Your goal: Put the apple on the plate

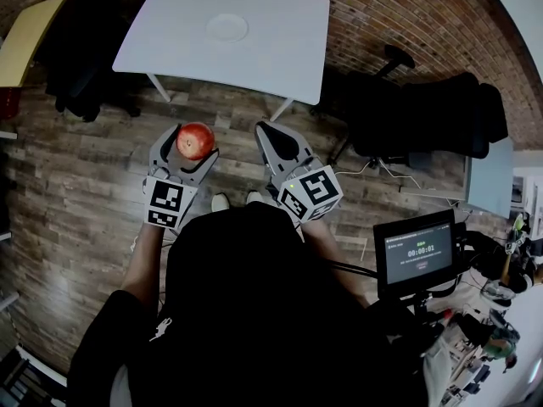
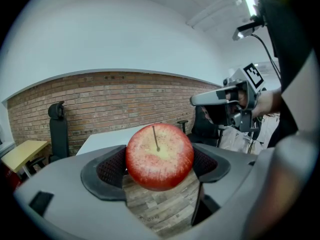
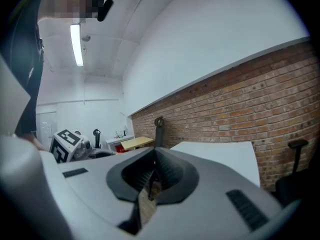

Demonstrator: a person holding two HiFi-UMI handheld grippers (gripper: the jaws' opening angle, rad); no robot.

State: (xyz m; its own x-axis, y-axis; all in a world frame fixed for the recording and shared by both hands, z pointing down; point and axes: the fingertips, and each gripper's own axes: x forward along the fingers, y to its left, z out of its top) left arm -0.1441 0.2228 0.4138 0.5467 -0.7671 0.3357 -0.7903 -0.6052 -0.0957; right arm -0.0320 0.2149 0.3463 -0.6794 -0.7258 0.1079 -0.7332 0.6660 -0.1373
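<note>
Apple (image 1: 196,140), clamped in your left gripper (image 1: 192,145).
Jaws stand wide around it, short of the table's (image 1: 280,24) near edge; plate (image 1: 210,29) mid-table; your right gripper (image 1: 270,134) pinched closed, empty.

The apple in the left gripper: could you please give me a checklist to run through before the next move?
1. Apple seated in the left gripper: ok.
2. Grip firm enough for carrying: cannot tell.
3. Plate bare on the table: ok.
4. Apple above the plate: not ok, it hangs over the floor, short of the table.
5. Right gripper shut and empty: ok.
</note>
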